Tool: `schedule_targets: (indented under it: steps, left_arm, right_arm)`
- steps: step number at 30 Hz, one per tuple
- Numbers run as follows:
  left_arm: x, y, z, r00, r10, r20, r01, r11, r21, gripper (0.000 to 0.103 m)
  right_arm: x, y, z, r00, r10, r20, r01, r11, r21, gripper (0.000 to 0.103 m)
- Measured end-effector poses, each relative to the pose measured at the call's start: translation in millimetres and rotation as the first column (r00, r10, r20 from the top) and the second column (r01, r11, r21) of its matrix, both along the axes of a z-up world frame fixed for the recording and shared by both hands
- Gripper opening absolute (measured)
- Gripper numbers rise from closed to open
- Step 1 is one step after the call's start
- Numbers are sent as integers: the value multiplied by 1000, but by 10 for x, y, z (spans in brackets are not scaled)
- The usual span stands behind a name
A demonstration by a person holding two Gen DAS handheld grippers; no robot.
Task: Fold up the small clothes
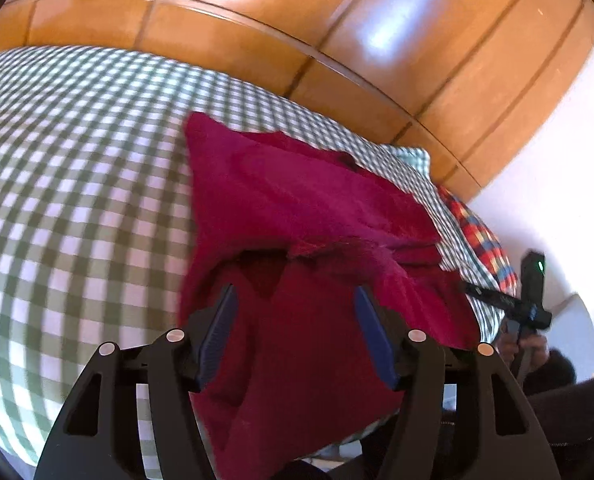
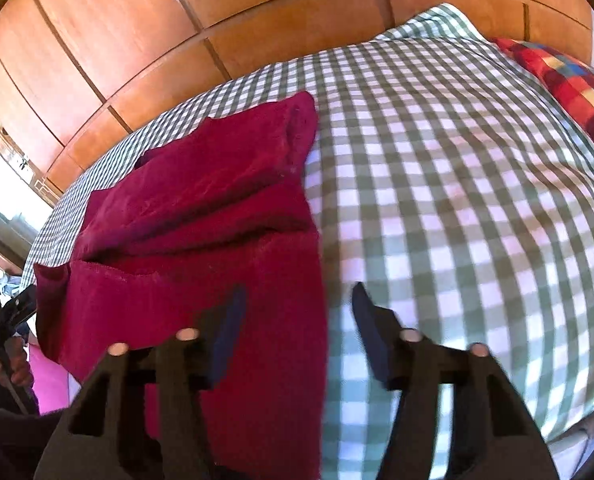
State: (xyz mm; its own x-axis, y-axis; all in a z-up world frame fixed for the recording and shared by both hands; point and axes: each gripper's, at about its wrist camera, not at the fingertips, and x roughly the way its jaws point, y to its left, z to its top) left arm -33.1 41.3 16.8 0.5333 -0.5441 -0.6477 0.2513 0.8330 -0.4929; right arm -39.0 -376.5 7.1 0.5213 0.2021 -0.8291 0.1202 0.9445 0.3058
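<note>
A dark red garment (image 1: pixel 297 208) lies partly folded on the checked bed cover (image 1: pixel 77 184), with its near part doubled over in layers. My left gripper (image 1: pixel 295 287) hovers over the garment's near end. Its jaws are open, and the blue pads (image 1: pixel 221 320) stand apart with red cloth showing between and below them, not pinched. In the right wrist view the same garment (image 2: pixel 201 208) fills the left half. My right gripper (image 2: pixel 299 286) is open over the garment's right edge, one finger above the cloth and the other above the bare cover (image 2: pixel 457 200).
A red, blue and yellow plaid pillow (image 2: pixel 577 92) lies at the bed's far right corner. Wooden wardrobe panels (image 1: pixel 337 20) stand behind the bed. A person's hand (image 1: pixel 525 348) holds a gripper handle off the bed's right edge. Something pink (image 2: pixel 49 380) lies below the bed's left side.
</note>
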Motion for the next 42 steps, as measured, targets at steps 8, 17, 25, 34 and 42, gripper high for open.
schedule_targets:
  steps: [8,17,25,34,42]
  left_arm:
    - [-58,-293,-72,997,-81,14,80,995,62,60]
    - [-119,-253,-32,995,-89,45,84,991,101,57]
    - [-57,-11,87,998,-12,64,11,1000,18,7]
    - [306,454,482,981,149,126,-132,982,-134,7]
    - [1266,444,351,974,216,71,-214,976,-39,7]
  right_arm:
    - [16,162,6,999,42,-6,-42,994,-104,10]
    - [-26,195,61,999,45,-5,-45,992,-121,10]
    - [-88,256,337,995,87,55,-80,989,-120,9]
    - [486,270,884,972,111,205,-85,988,-132,9]
    - [1541,72,701,988,23,152,-3,991,-132,9]
